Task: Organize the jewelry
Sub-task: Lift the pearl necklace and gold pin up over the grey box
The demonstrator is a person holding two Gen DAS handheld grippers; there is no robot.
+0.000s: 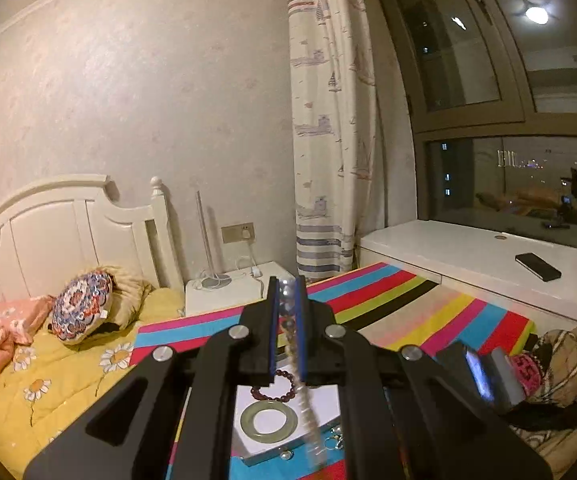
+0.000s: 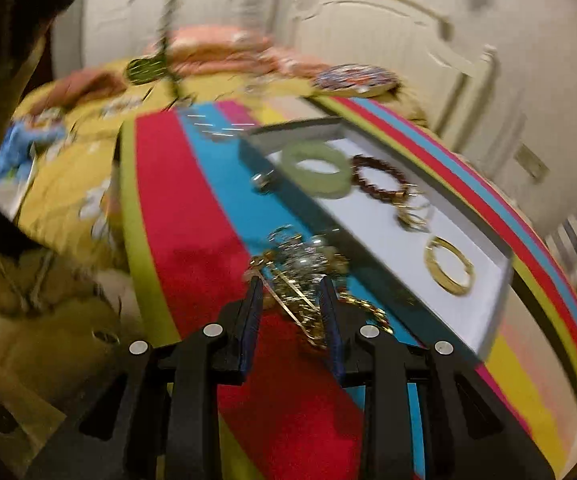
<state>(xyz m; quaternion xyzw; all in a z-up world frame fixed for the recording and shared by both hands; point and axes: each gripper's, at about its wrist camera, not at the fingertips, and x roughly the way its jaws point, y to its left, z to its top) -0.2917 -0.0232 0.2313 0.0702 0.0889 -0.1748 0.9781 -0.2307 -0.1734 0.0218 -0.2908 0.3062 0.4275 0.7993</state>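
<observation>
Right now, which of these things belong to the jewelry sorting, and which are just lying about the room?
Part of the job:
- bead necklace pinched in the left fingers
- white tray
- jade bangle
- dark red bead bracelet
- gold hoop
- tangled jewelry pile by the open right fingers

Just lying about:
- black phone
- round patterned cushion
- curtain

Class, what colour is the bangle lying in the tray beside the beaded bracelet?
Pale green bangle; clearest in the right wrist view.
</observation>
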